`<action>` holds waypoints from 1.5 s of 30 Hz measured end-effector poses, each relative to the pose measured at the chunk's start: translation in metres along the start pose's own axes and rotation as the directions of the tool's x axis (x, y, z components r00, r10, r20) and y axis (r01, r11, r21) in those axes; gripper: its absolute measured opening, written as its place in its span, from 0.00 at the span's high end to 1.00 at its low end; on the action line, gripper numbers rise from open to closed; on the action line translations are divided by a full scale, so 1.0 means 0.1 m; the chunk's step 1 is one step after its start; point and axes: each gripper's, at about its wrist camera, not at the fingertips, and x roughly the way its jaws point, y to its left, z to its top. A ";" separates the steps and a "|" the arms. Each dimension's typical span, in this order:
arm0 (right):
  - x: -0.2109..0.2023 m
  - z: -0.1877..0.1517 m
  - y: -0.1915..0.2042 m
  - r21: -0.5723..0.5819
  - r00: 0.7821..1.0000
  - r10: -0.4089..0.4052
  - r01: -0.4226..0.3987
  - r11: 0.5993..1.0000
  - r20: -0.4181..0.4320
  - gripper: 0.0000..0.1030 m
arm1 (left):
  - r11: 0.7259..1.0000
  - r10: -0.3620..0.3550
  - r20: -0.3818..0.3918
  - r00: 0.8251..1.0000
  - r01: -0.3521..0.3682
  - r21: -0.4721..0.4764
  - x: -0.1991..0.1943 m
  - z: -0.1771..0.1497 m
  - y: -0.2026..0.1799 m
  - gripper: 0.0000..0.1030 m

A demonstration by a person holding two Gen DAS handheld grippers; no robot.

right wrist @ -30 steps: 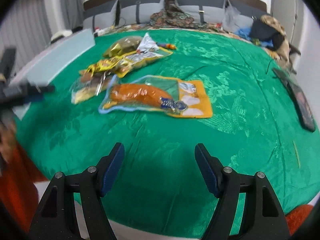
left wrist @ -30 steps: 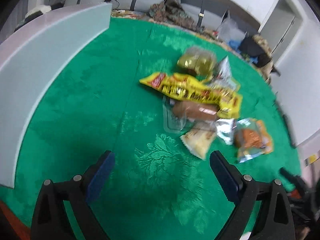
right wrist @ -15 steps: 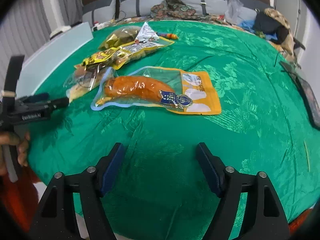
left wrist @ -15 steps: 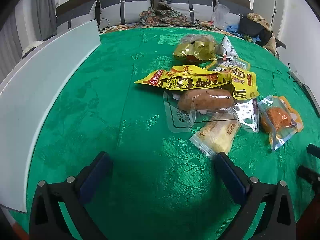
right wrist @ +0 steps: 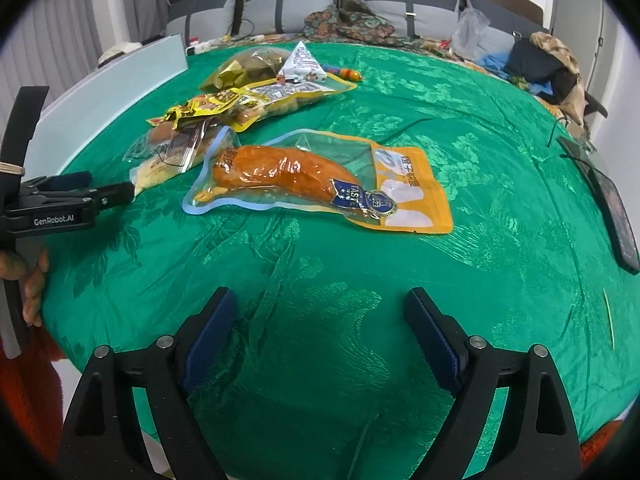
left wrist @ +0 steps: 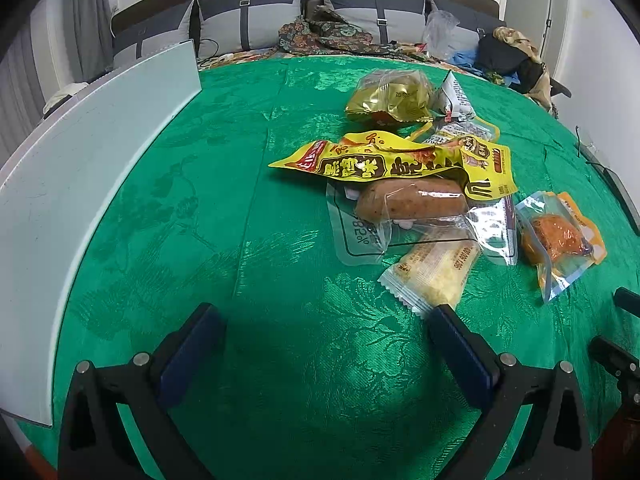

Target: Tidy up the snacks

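Both tongs have steadied since a second ago, the left view swinging from tilted to level. Left tongs (left wrist: 324, 320) are hanging wide with nothing in them over the green counter (left wrist: 200, 208), the cream wafer pack (left wrist: 436, 268) just ahead. Right tongs (right wrist: 320, 308) are gaping wide too, short of the orange sausage pouch (right wrist: 316, 178). Further back the yellow snack bag (left wrist: 396, 160) is lying over a clear-wrapped brown sausage (left wrist: 408, 202), then the gold packet (left wrist: 388, 98).
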 end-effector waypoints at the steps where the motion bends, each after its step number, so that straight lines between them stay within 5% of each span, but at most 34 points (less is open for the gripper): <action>1: 0.00 0.00 0.00 0.000 1.000 0.000 0.000 1.000 -0.001 0.13 | 1.000 0.000 0.000 1.000 0.000 0.000 0.00 0.00 0.00 0.00; 22: 0.00 0.00 0.00 0.002 1.000 -0.001 0.001 1.000 -0.002 0.13 | 1.000 0.001 0.000 1.000 -0.001 0.000 0.00 0.00 0.00 0.00; 26: 0.03 0.10 -0.06 0.020 0.998 -0.017 0.018 1.000 -0.060 0.13 | 1.000 0.000 0.000 1.000 0.000 0.000 0.00 0.00 0.00 0.00; 37: 0.72 1.04 -0.97 0.191 0.975 -0.114 0.150 0.970 -0.189 0.13 | 1.000 0.002 0.000 1.000 -0.002 0.000 0.00 0.00 0.00 0.00; 45: 0.48 0.70 -1.18 0.177 0.985 -0.146 0.161 0.971 -0.092 0.14 | 1.000 0.000 0.001 1.000 0.000 -0.001 0.00 0.00 0.00 0.00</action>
